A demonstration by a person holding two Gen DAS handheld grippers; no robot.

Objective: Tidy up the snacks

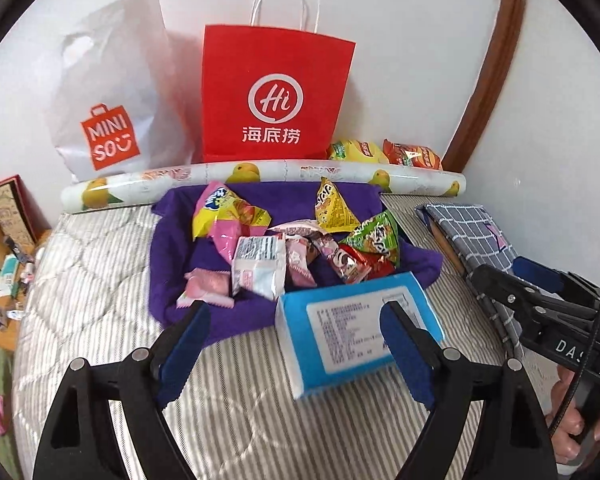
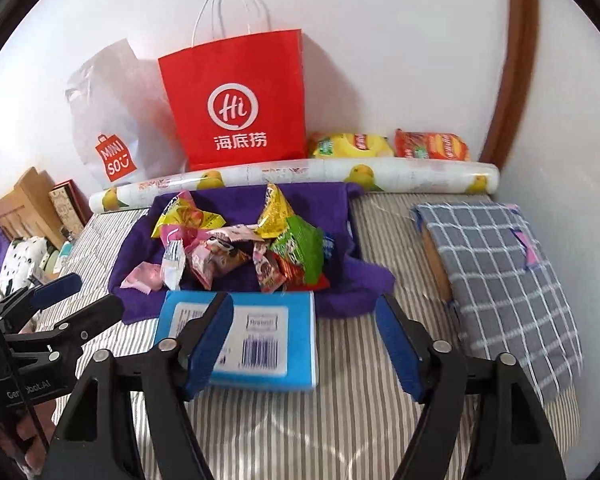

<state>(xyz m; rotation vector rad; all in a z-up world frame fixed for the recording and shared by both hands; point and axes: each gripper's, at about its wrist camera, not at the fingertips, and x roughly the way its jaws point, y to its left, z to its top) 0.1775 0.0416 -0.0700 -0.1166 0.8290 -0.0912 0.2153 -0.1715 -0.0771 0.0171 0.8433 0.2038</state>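
Over at the far left corner of the striped bed [image 1: 100, 280], a white MINISO bag [image 1: 112, 92] leans on the wall, and just to its right stands a red paper bag [image 1: 276, 92] with white handles. In front of both lies a long roll printed with yellow fruit [image 1: 260, 174], running along the bed's far edge. Behind the roll, toward the far right corner, sit a yellow chip packet [image 1: 354, 150] and a red chip packet [image 1: 414, 154], side by side.

On the middle of the bed a purple cloth [image 1: 168, 256] is spread, and the pile of snacks [image 1: 292, 244] sits on it: pink, yellow, green and red wrappers heaped together, with one small pink packet [image 1: 206, 286] lying off to the pile's left. A blue box [image 1: 356, 332] with a white label rests at the cloth's near edge, partly on the stripes.

The left gripper [image 1: 298, 352] hangs above the near edge with its fingers spread wide, holding nothing; the box shows between them. The right gripper [image 2: 304, 344] is likewise spread and empty, the box behind its left finger. Along the right edge of the bed lies a grey checked cloth [image 2: 508, 280] over something flat.
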